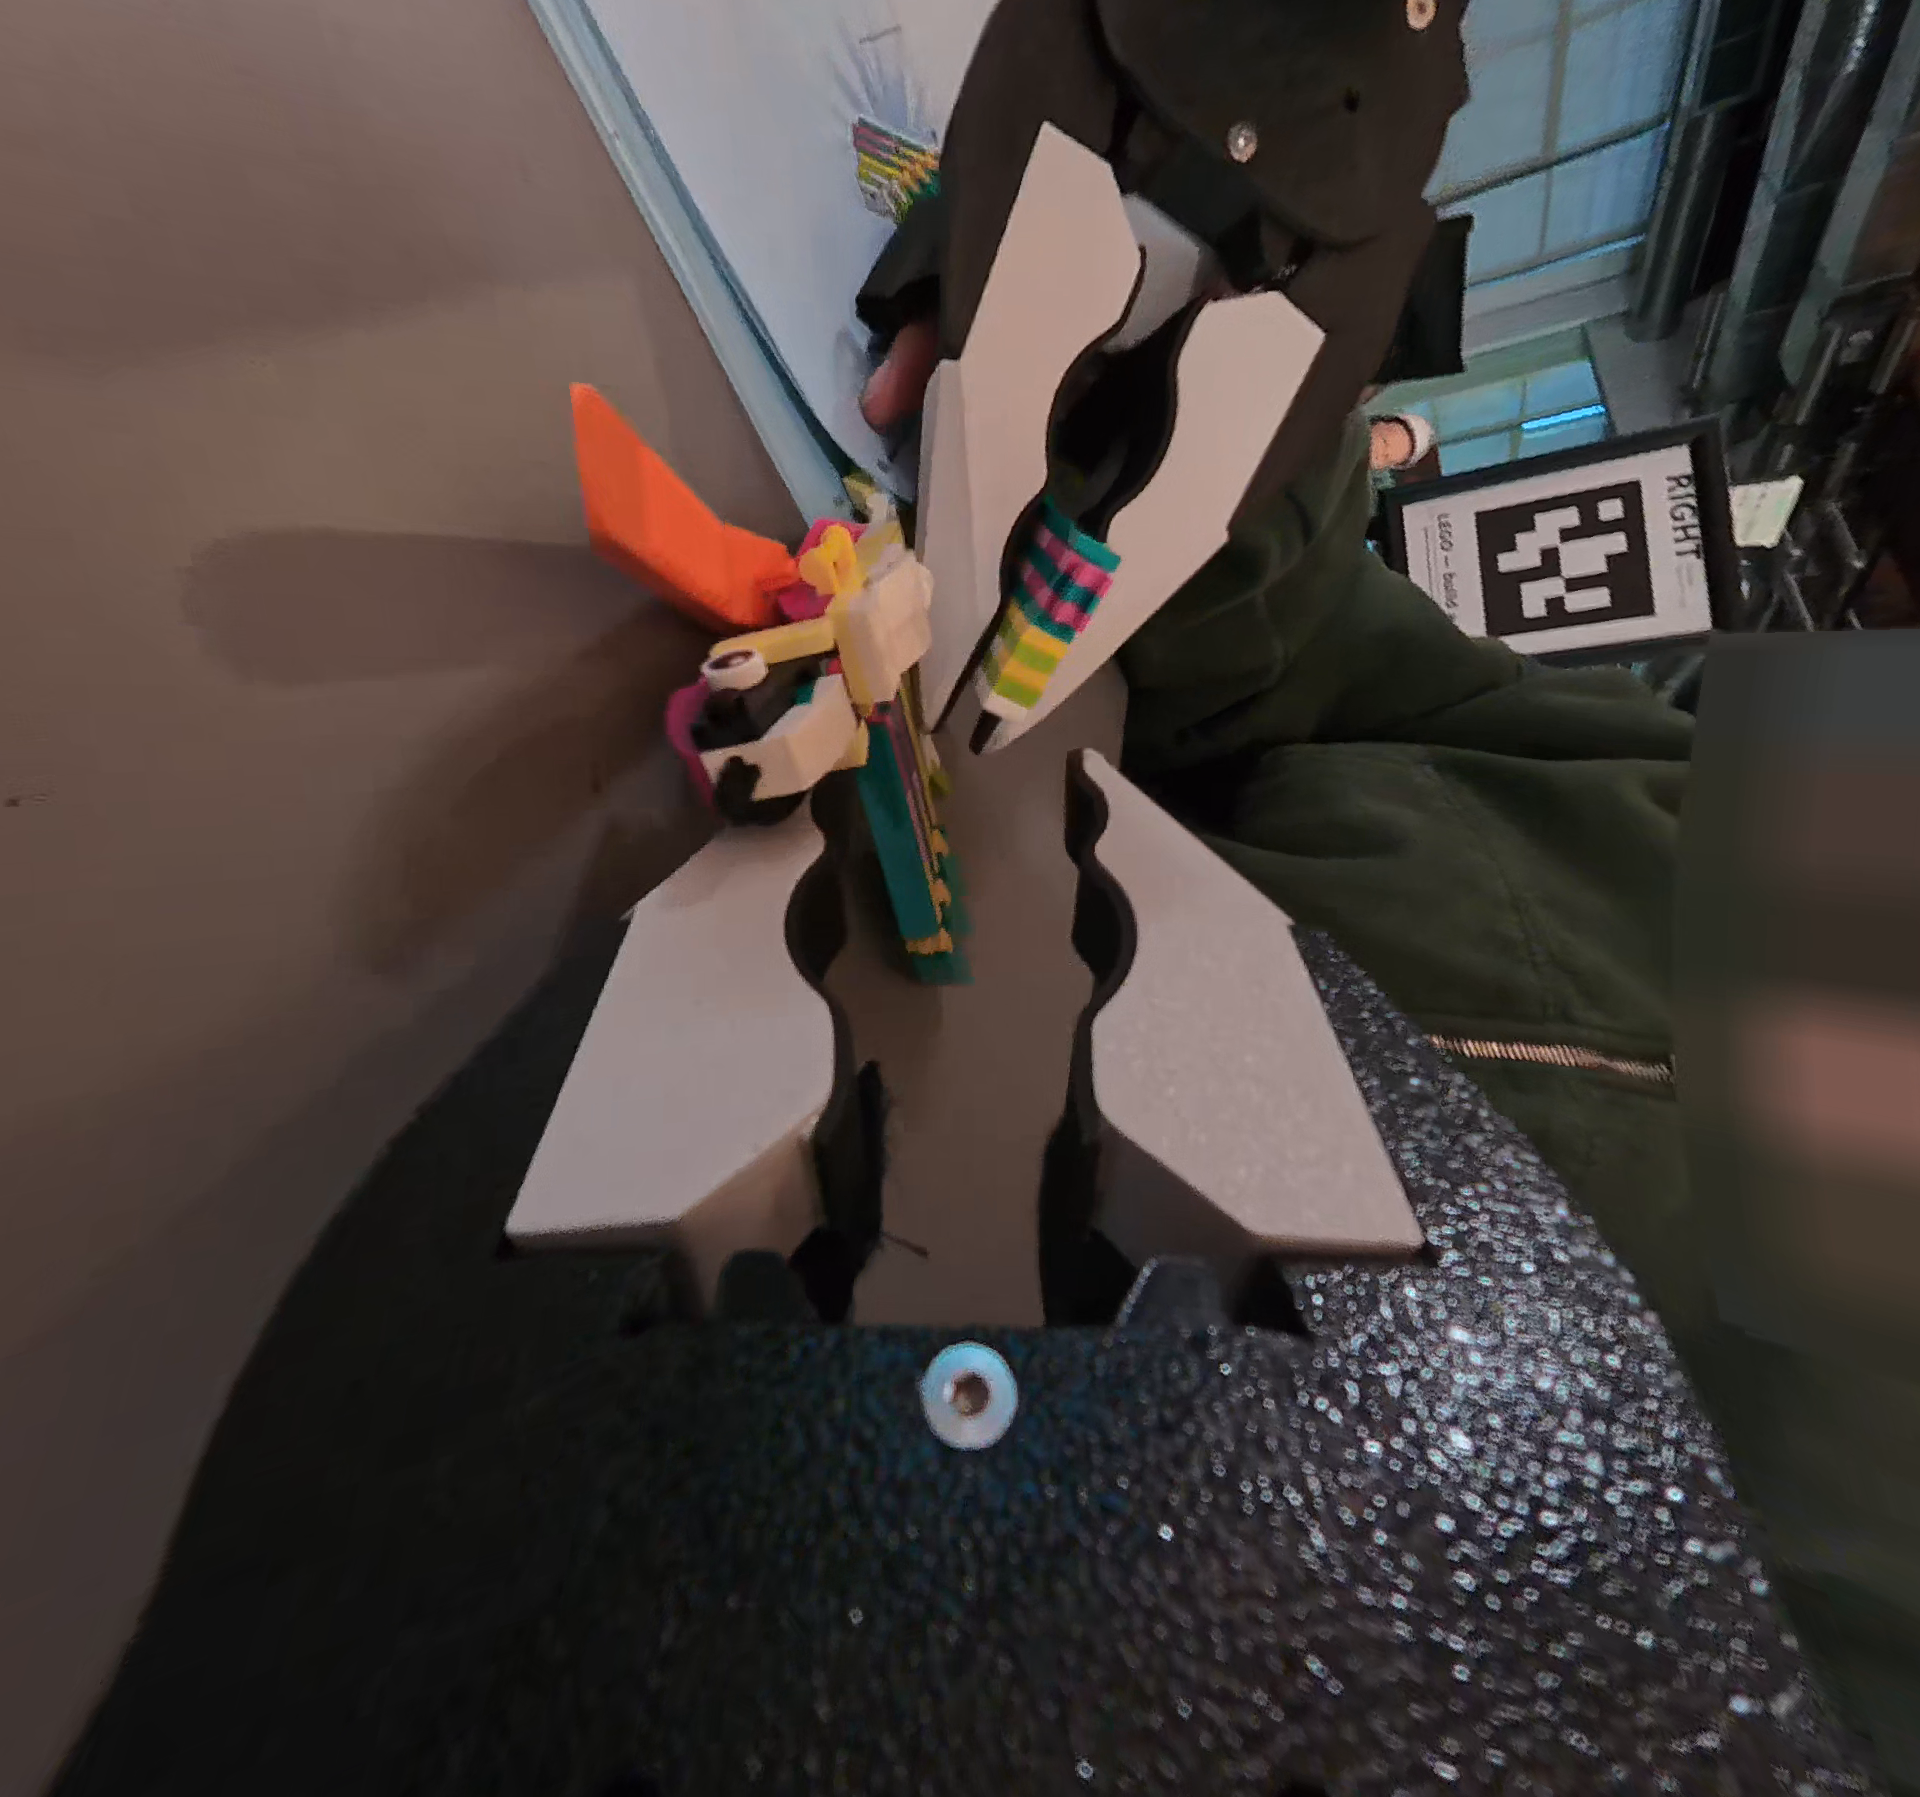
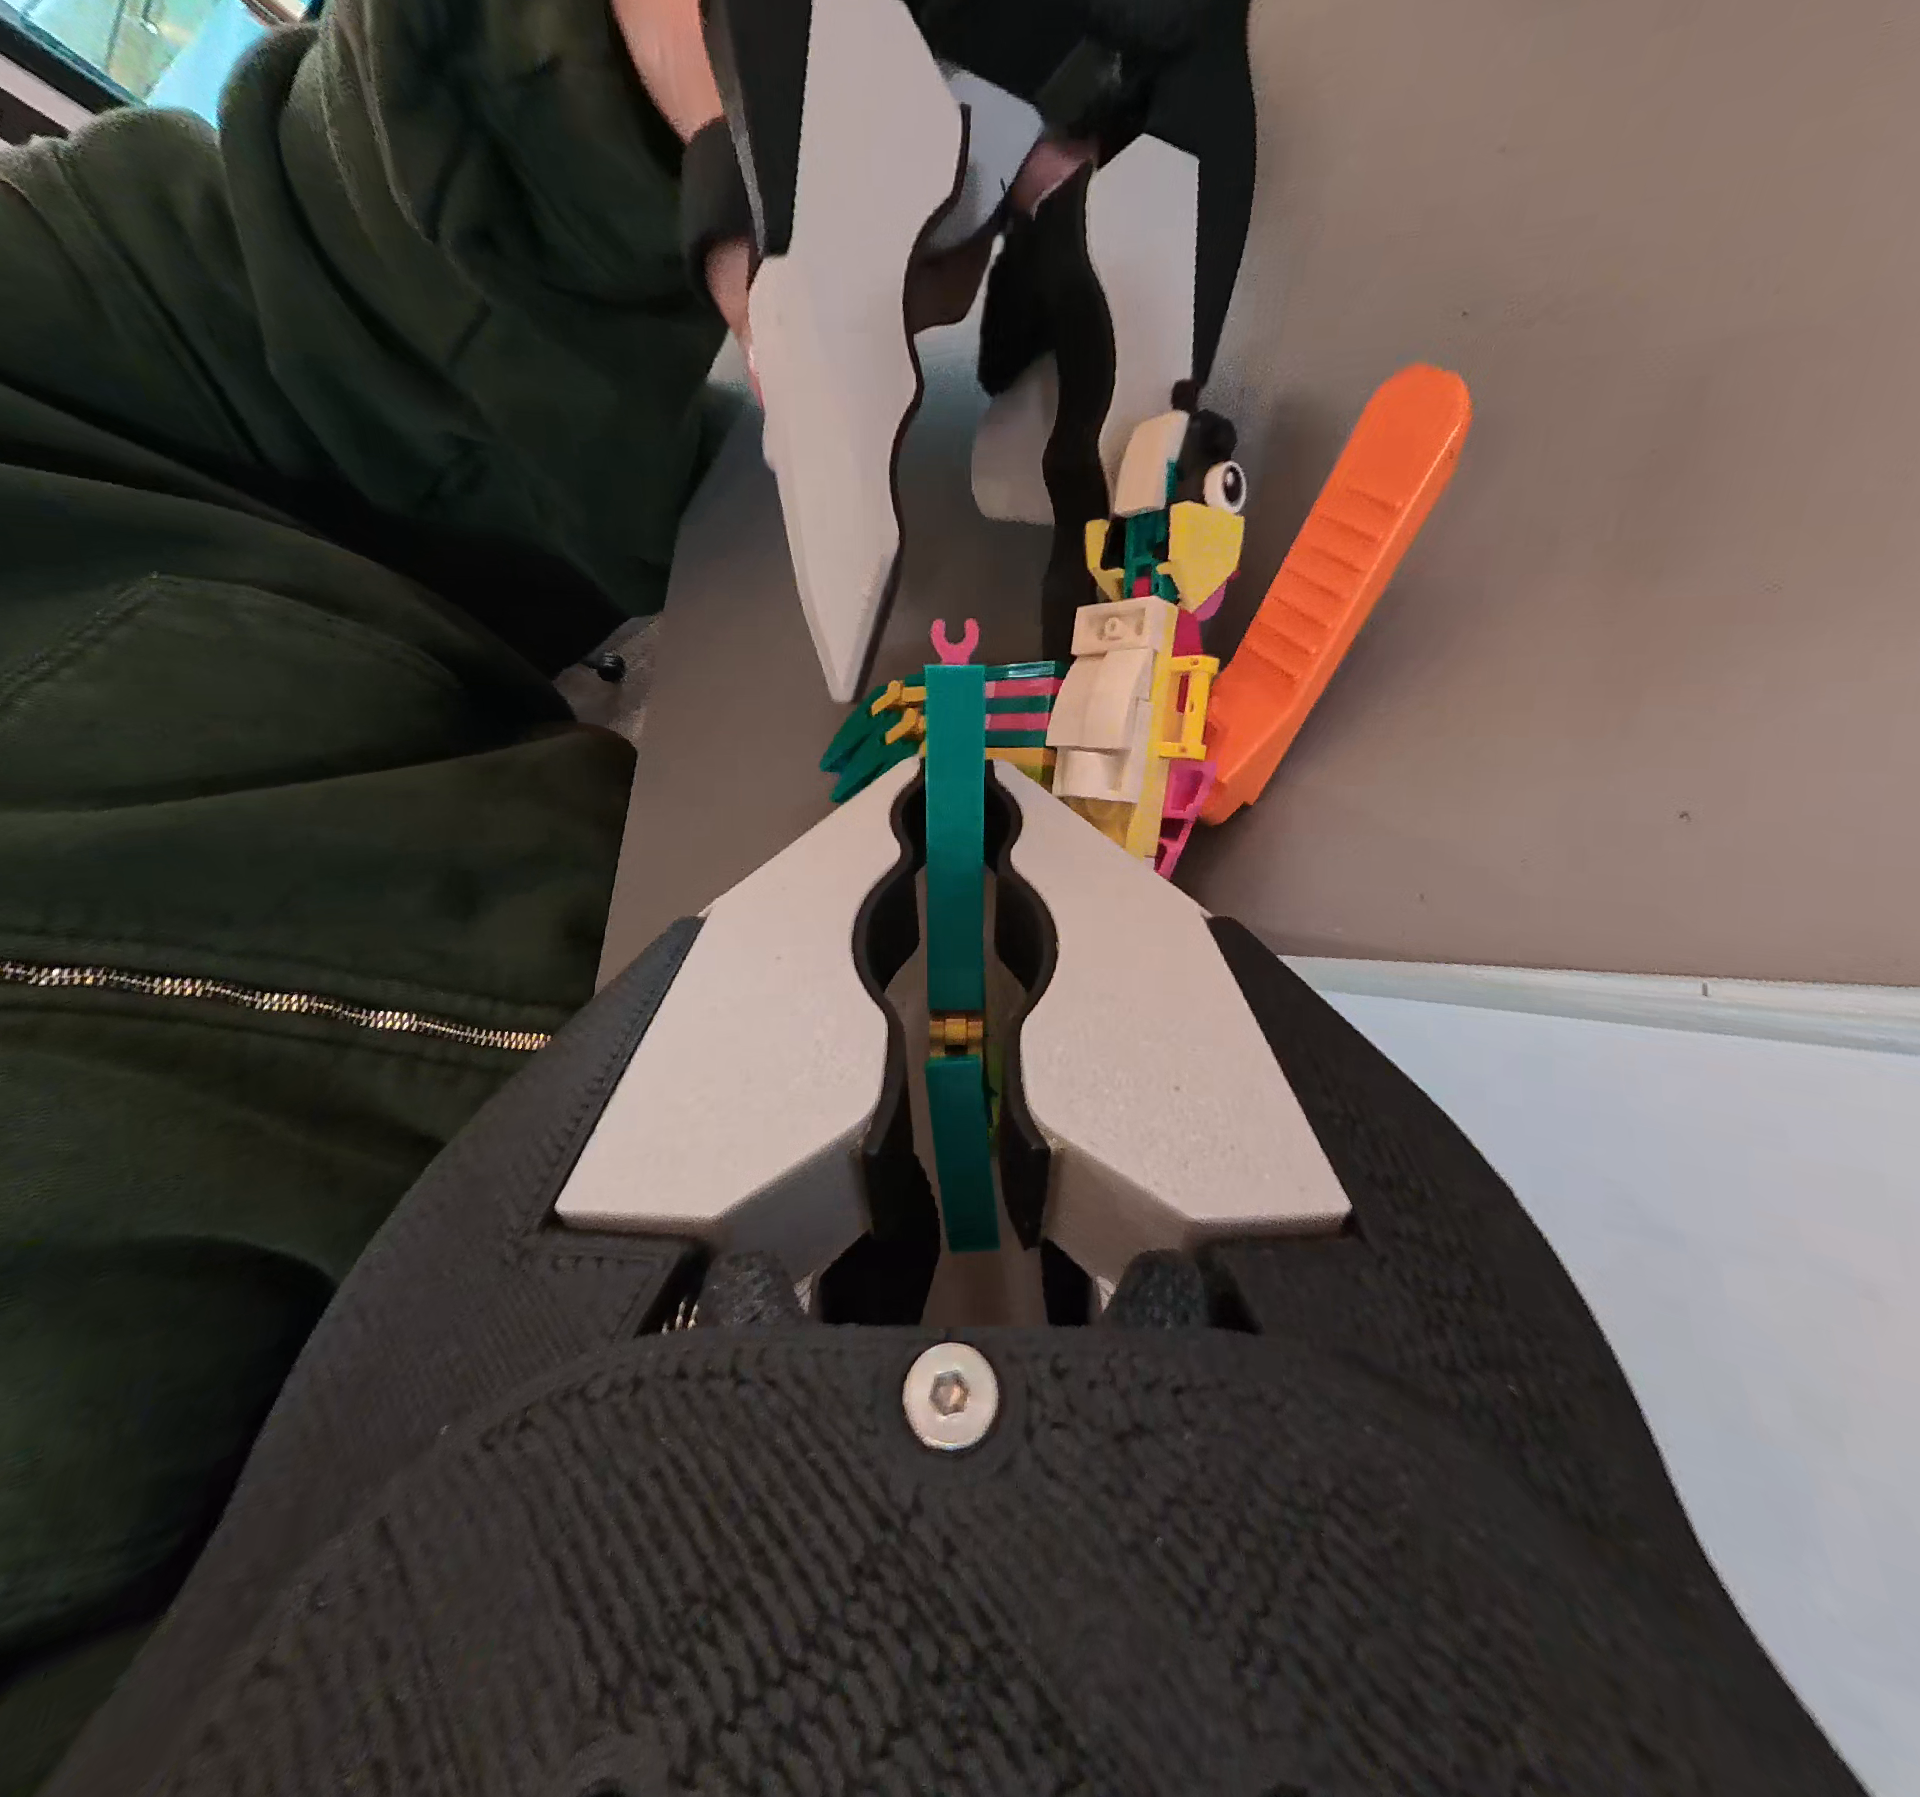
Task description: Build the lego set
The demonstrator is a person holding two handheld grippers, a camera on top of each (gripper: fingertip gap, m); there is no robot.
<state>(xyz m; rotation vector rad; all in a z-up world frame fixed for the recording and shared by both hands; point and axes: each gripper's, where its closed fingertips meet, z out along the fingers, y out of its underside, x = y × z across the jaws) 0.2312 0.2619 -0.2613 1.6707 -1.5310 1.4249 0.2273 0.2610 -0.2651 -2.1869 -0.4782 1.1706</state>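
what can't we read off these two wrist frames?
- Right wrist view: where the wing section in the right claw meets the bird model is hidden by the wing.
- Left wrist view: bird model's base is blocked by the left claw.
- Left wrist view: orange brick separator partly behind the model.

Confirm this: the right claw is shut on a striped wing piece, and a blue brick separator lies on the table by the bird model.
Wrong on one point: the brick separator is orange, not blue, as the right wrist view shows. The rest stands: the right claw is shut on the striped wing piece, and the separator lies on the table by the bird model.
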